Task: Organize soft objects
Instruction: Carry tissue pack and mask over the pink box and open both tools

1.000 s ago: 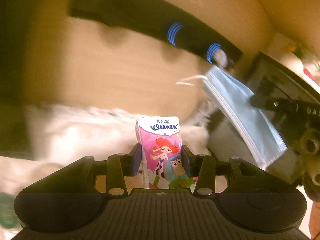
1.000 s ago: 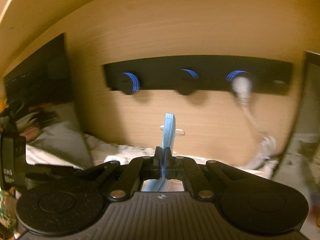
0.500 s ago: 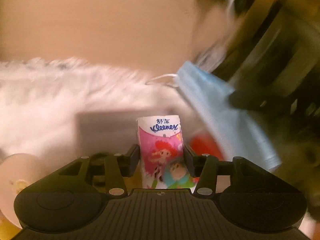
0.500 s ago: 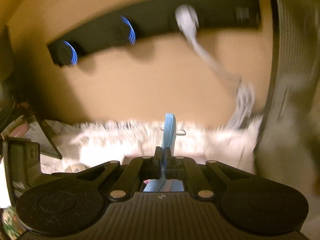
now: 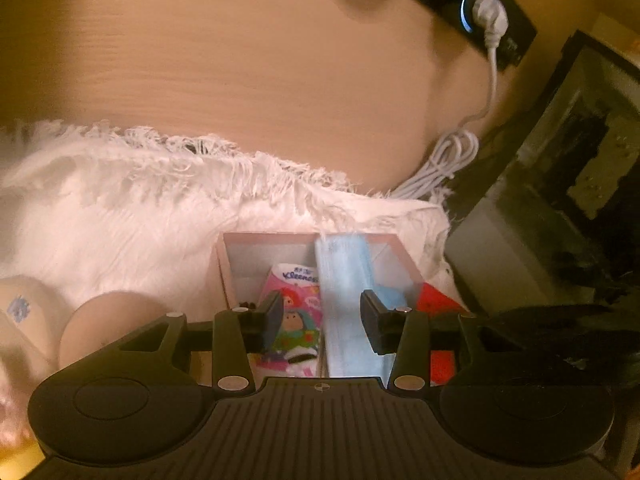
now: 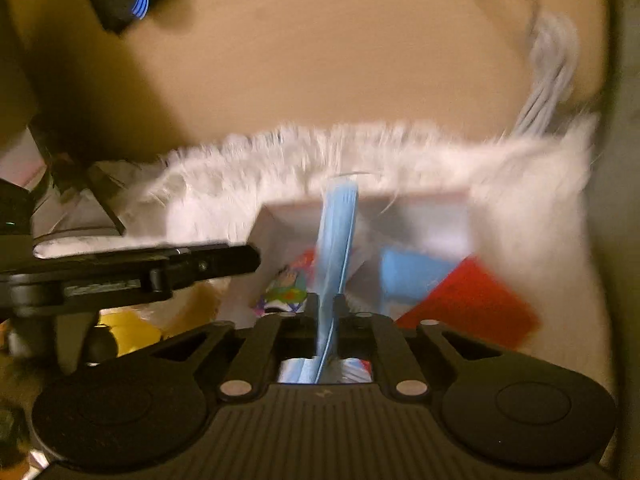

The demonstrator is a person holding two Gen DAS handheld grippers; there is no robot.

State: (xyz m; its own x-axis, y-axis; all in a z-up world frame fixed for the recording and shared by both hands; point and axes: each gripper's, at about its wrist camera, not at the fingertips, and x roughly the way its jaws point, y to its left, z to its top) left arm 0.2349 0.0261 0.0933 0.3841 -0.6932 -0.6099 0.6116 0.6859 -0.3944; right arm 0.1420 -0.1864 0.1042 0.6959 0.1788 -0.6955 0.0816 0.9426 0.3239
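My left gripper (image 5: 320, 322) is open above a pale pink box (image 5: 230, 264). A pink Kleenex tissue pack (image 5: 294, 312) lies in the box below the jaws, free of them. A blue face mask (image 5: 344, 292) hangs into the box beside the pack. My right gripper (image 6: 326, 308) is shut on that blue face mask (image 6: 336, 232), held edge-on over the box (image 6: 420, 216). The tissue pack (image 6: 284, 288) shows left of the mask. The left gripper's arm (image 6: 160, 268) crosses the right wrist view at left.
The box sits on a white fringed furry mat (image 5: 120, 216). A red packet (image 6: 468, 300) and a blue item (image 6: 412, 272) lie at the box's right. A white coiled cable (image 5: 444, 164) runs to a black power strip (image 5: 484, 8). A dark cabinet (image 5: 560, 184) stands right.
My left gripper has opened and let the tissue pack drop into the box. Both grippers have come down over the box; the mask now hangs into it.
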